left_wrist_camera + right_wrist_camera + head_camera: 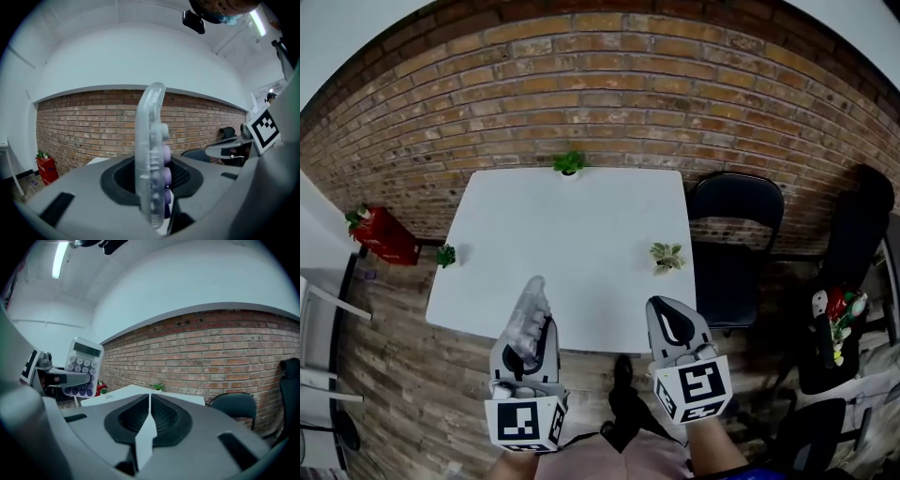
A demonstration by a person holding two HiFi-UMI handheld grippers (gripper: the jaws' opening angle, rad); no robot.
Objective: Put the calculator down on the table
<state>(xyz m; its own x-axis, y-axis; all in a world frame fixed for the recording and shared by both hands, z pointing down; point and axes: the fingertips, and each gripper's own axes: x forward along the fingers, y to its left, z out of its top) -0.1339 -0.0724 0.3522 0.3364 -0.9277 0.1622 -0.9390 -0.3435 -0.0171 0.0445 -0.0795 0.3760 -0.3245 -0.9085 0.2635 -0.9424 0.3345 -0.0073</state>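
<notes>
A brick wall point(609, 84) runs behind, a black chair point(734, 234) stands at the right, a red box point(384, 236) sits on the wooden floor point(403, 375) at the left, a small green plant point(445, 254) near it

Clear glossy plastic calculator point(150, 154), smooth matt wht table point(572, 239), rough brick wall point(600, 84).

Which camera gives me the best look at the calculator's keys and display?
The right gripper view: the calculator faces that camera, with its display and rows of round keys visible, though small. The left gripper view shows it edge-on, clamped in the left gripper. The head view shows only a pale translucent shape from above.
</notes>
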